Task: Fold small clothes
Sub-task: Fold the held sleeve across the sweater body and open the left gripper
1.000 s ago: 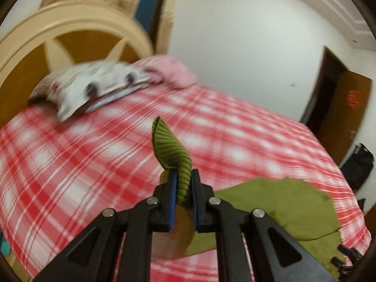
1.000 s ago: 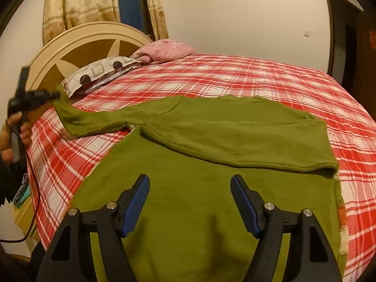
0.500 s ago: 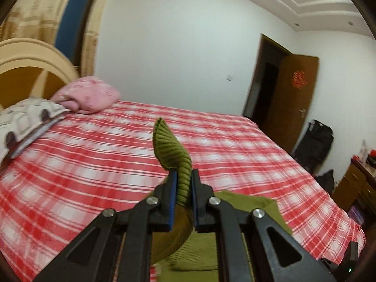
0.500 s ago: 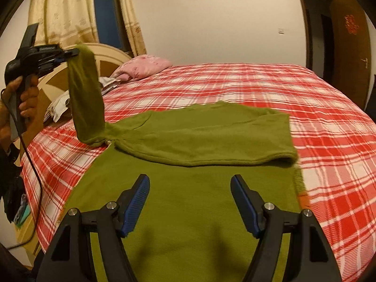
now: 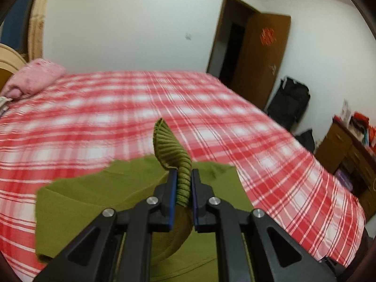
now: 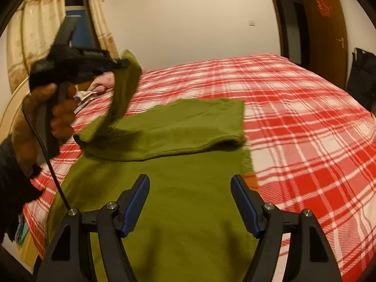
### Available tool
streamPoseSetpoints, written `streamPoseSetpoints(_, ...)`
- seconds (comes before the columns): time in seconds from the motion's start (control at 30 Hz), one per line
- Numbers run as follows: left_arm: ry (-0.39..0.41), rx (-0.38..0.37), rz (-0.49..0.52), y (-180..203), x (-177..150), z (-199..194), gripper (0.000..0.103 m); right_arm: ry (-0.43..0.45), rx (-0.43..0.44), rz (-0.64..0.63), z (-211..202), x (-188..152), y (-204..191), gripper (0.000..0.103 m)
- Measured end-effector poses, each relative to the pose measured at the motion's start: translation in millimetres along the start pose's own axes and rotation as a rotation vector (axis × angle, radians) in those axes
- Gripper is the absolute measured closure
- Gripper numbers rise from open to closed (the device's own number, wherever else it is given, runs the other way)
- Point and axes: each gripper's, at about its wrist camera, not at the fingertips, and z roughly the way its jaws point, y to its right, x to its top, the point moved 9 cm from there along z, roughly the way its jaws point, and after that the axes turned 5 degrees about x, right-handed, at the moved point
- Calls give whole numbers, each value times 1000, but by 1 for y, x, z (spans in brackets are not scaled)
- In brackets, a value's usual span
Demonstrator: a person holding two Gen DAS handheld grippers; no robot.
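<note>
While the green sweater [image 6: 178, 188] lay spread across the red-and-white plaid bedspread [image 6: 305, 122], we held the left gripper [image 5: 184, 185] raised above its upper part, fingers pressed together on the ribbed cuff [image 5: 174, 150] of one sleeve. From the left wrist view the cuff stood up out of the closed pads and curled to a point, with the rest of the sleeve dropping away beneath the gripper towards the garment.

Seen from the right wrist view, our left hand [image 6: 56, 112] was wrapped round the handle of that tool, knuckles towards the camera, the forearm in a dark sleeve coming up from the lower left. The gripper body pointed roughly level across the bed, and the sleeve [image 6: 124, 94] hung from its tip in a curved strip down to the shoulder of the sweater, which was doubled over itself at the far end.

We kept the right gripper [image 6: 189, 202] low over the near half of the sweater, its blue-padded fingers [image 6: 136, 202] set wide apart with nothing between them; whether they touched the fabric we could not tell.

A pink pillow [image 5: 35, 77] sat at the head of the bed, and a brown door [image 5: 263, 58] stood open beyond the far corner.
</note>
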Motion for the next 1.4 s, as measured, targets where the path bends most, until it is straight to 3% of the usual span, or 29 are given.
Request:
streamPoseSetpoints(0.07,-31,4,27,14,-10,17,90,1,-12,20,-1,-1,9,31)
streamPoseSetpoints(0.2,-80,14,89,33,-27,31,72,2,-8,59,-1,-2,21,31)
streamPoseSetpoints(0.27,-48,13,126,37,-28,17,58,1,3,69,-1,-2,24,22)
streamPoseSetpoints(0.3,-30,18,147,36,-27,7,43,0,5,74,-1,-2,26,19)
streamPoseSetpoints(0.33,-12,21,161,36,-25,1,35,3,3,81,-1,-2,29,19)
streamPoseSetpoints(0.43,44,58,219,18,-26,-30,29,-8,9,113,0,0,36,19)
streamPoseSetpoints(0.53,56,168,260,-17,-34,-40,16,-11,8,127,0,10,41,19)
streamPoseSetpoints(0.6,49,305,311,-56,-48,-43,16,-13,16,123,3,24,41,19)
streamPoseSetpoints(0.63,39,334,316,-69,-53,-43,16,-12,29,120,6,33,39,19)
streamPoseSetpoints(0.77,-42,433,186,-150,-71,-43,16,-65,79,104,42,67,29,19)
streamPoseSetpoints(0.87,-100,525,111,-196,-85,-34,16,-123,51,62,88,82,26,21)
streamPoseSetpoints(0.93,-143,542,75,-213,-96,-28,16,-170,28,66,114,82,28,38)
streamPoseSetpoints(1.07,-197,537,8,-234,-118,-19,14,-264,-55,32,155,67,34,40)
streamPoseSetpoints(1.13,-216,558,-9,-240,-122,-20,7,-307,-107,11,163,57,43,40)
streamPoseSetpoints(1.2,-214,554,-36,-241,-121,-23,7,-287,-126,27,158,56,55,46)
streamPoseSetpoints(1.4,-216,573,-32,-248,-129,-26,3,-232,-72,49,139,69,50,45)
